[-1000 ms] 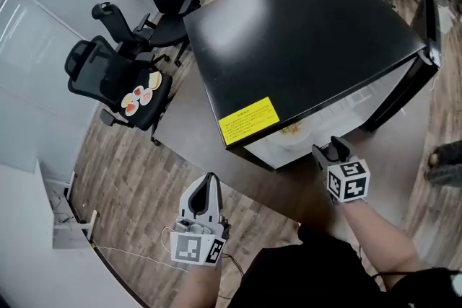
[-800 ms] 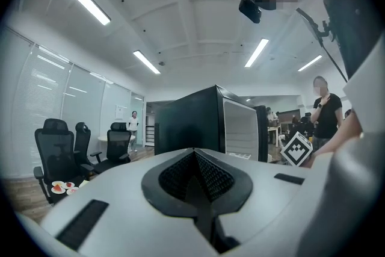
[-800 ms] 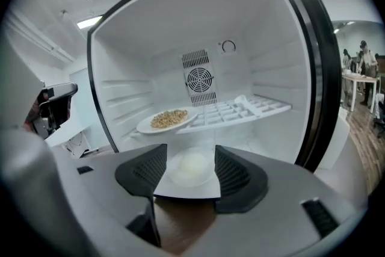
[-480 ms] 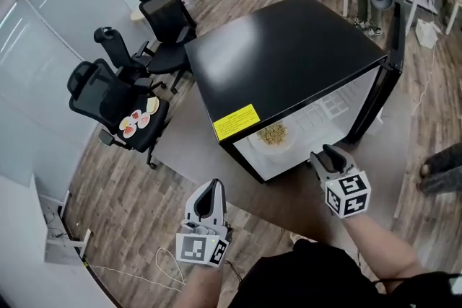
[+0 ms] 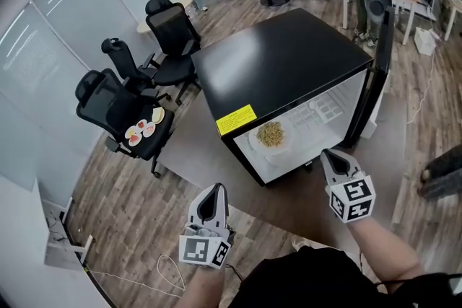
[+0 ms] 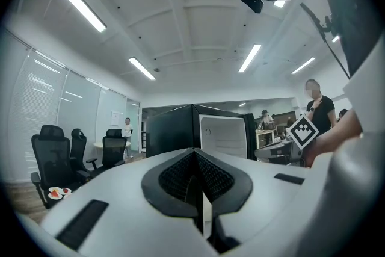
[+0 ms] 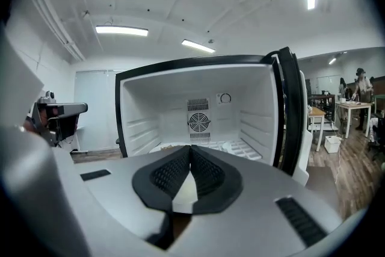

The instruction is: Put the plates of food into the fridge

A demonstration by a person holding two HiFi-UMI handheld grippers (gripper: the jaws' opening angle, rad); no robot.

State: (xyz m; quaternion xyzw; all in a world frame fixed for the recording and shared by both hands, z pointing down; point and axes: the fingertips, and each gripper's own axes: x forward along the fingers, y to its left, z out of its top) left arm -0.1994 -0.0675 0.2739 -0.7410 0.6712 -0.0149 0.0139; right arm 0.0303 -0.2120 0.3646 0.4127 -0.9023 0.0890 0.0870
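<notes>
– Which way are the remaining plates (image 5: 133, 133) found?
– Left, on the chair (image 5: 101, 94), nearer the left gripper (image 5: 214, 191), held together and empty. The right gripper (image 5: 332, 157), its jaws just closed on nothing, is kept by the fridge (image 5: 281, 61).

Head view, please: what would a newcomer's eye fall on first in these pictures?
The black fridge in the middle of the room stands out first, its door swung open at right and a plate of food sitting on the white shelf inside. Next comes the bright yellow label on its top near the front edge. More plates of food lie on the seat of a black office chair at left.
</notes>
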